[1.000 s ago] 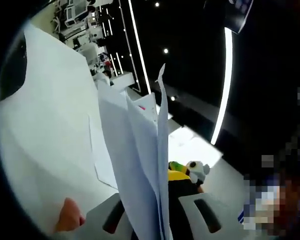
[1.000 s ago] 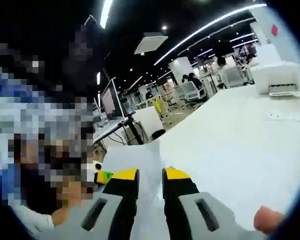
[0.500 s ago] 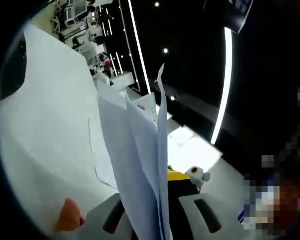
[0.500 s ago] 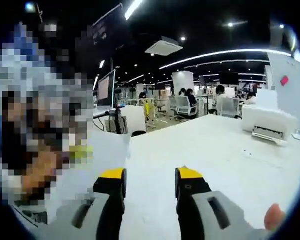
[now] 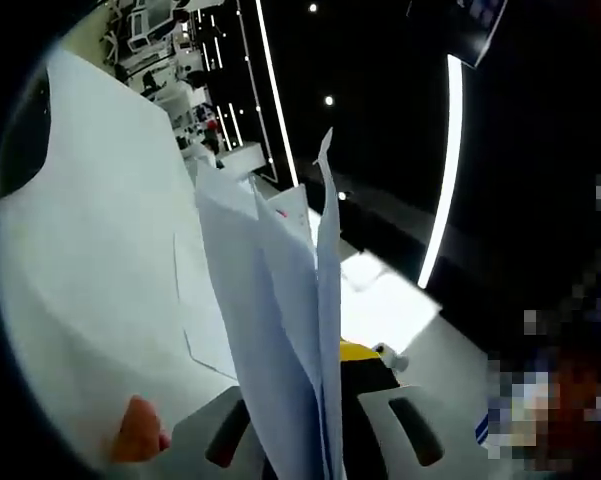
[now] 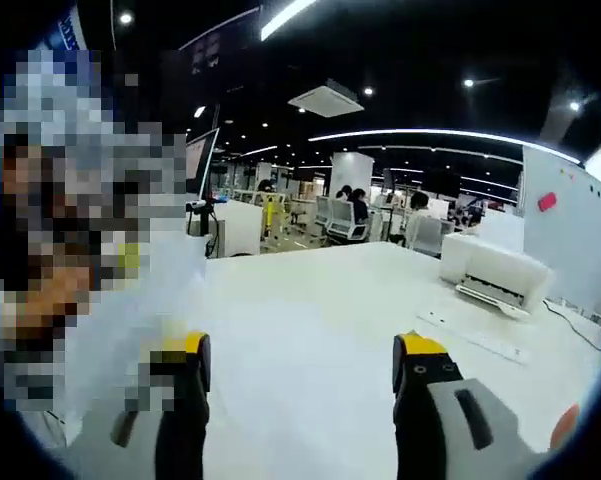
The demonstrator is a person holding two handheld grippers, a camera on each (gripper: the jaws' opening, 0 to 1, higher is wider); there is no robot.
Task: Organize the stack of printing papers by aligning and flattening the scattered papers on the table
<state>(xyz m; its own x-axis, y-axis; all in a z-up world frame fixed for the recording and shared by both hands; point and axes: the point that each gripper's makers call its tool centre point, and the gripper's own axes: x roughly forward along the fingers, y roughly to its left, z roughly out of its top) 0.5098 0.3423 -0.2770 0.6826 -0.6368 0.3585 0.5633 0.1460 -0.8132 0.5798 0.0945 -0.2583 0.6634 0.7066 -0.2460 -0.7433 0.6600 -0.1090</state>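
Left gripper view: the left gripper (image 5: 315, 400) is rolled so the white table (image 5: 90, 260) runs up the frame's left side, its jaws clamped on a sheaf of papers (image 5: 280, 330) held edge-on with at least three sheet edges fanning upward, one further sheet (image 5: 205, 320) lying flat on the table beside them, and a fingertip (image 5: 138, 440) at the lower left; no writing is legible. Right gripper view: the right gripper (image 6: 300, 370) is held level over the table (image 6: 310, 330) with its two yellow-tipped jaws spread wide and nothing between them, one white printer (image 6: 495, 275) standing at the table's far right and a blurred pale sheet (image 6: 130, 320) at the left edge.
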